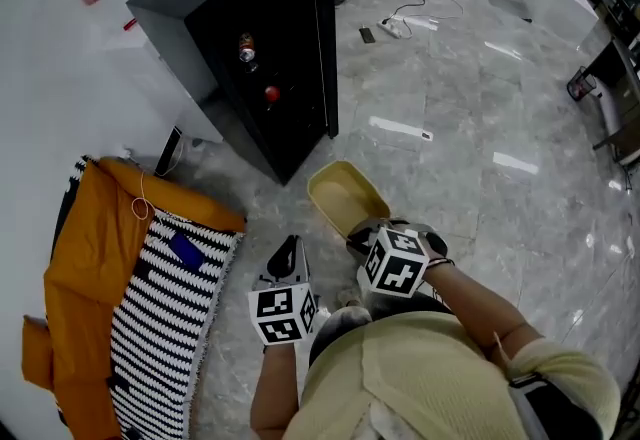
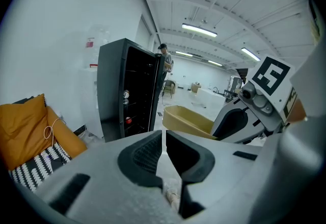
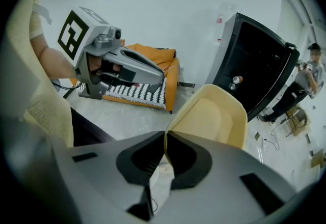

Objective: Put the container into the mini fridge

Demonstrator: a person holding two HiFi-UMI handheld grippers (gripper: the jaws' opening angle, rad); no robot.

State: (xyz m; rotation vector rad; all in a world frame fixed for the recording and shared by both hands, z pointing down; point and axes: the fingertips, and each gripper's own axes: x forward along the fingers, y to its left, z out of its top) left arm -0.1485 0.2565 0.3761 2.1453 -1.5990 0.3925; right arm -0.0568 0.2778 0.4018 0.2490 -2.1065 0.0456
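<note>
**Pale yellow against black**

Your container (image 1: 345, 198) is a plain pale yellow all over. The mini fridge (image 1: 250, 38) is glossy black, and in its dark inside you can pick out one red round item (image 1: 271, 94) and a silvery can (image 1: 246, 50). Your left gripper (image 1: 289, 246) and right gripper (image 1: 362, 240) are light grey with black pads. Each bears a white cube printed with black square markers. Your knit top (image 1: 450, 373) is creamy yellow. The cushion (image 1: 95, 238) is orange, the fabric (image 1: 160, 318) on it is striped black and white, and the small object (image 1: 185, 250) on that fabric is blue. The floor (image 1: 480, 128) is grey with marbled veining, and the wall (image 1: 60, 58) is white.
</note>
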